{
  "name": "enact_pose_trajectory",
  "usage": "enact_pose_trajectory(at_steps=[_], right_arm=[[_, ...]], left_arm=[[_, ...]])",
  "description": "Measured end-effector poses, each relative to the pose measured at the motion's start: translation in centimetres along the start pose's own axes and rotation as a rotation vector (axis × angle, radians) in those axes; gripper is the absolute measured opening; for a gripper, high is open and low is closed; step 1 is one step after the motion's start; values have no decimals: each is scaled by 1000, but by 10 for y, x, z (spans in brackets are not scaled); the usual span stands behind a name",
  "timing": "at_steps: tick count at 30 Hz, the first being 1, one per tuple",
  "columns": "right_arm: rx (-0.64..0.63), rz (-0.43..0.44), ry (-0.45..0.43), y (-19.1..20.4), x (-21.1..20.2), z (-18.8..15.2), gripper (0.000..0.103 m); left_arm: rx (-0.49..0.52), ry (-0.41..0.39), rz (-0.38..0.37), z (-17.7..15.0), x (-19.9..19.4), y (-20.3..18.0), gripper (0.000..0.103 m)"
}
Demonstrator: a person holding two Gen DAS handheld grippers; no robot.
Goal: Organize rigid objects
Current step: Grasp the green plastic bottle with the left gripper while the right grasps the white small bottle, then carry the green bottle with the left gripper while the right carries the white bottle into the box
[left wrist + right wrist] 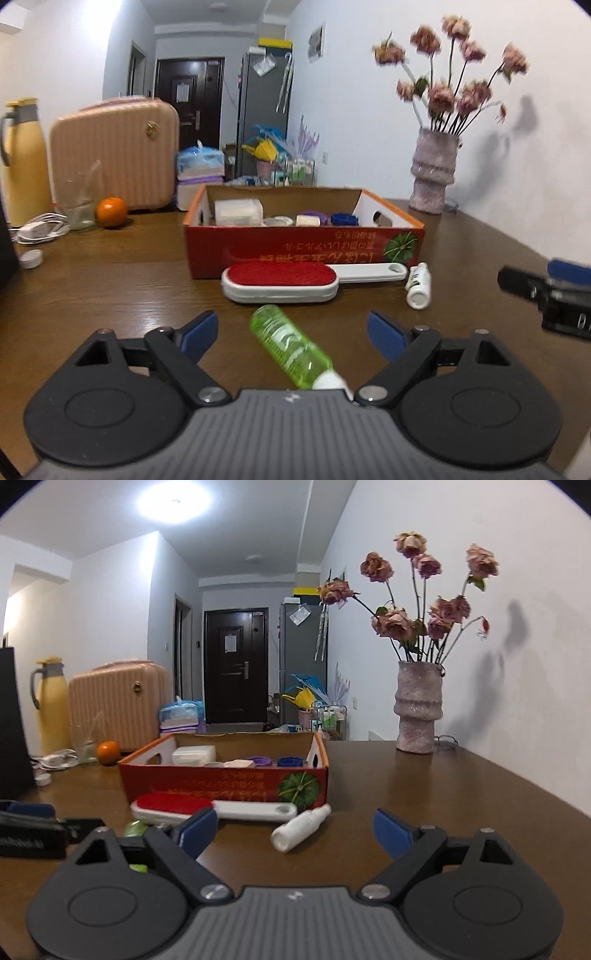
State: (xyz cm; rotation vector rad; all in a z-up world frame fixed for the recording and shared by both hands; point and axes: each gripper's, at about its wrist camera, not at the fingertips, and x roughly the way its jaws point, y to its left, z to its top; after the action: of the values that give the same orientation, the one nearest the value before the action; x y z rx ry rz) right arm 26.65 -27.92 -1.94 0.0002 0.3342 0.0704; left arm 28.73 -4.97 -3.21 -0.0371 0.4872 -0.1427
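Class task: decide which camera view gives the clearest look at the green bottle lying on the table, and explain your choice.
The left wrist view. There the green bottle lies whole on the table between the open left gripper fingers, untouched. In the right wrist view only green slivers show behind the right gripper.

Two bottles lie on the bench (110,280): one green bottle (291,347) and one small white bottle (418,285). One lint brush (280,282) with a red pad lies in front of one red cardboard box (303,251). Inside the box sit about five small items (one white container (238,212), one purple ring (314,217), one blue lid (344,219) and two pale pieces too low to make out). Behind stand one vase (434,171) of dried flowers, one orange (111,211), one glass (79,212), one yellow flask (24,162) and one pink suitcase (114,162). One small white cap (31,258) and one white charger (37,229) sit at the left.
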Motion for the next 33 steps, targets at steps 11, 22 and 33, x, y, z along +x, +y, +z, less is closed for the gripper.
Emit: enact_pose_trajectory(at_steps=[11,22,33], right_arm=[[39,63,320,-13,164,3,51],[24,24,353,-34,182,-5,30],[-3,106,218,-9,97,-1,27]], left_arm=[[-28,191,28,-6,84,3,58],[63,185,33,-3,91,-13,31],[36,-12,18,-1,12,-11,31]])
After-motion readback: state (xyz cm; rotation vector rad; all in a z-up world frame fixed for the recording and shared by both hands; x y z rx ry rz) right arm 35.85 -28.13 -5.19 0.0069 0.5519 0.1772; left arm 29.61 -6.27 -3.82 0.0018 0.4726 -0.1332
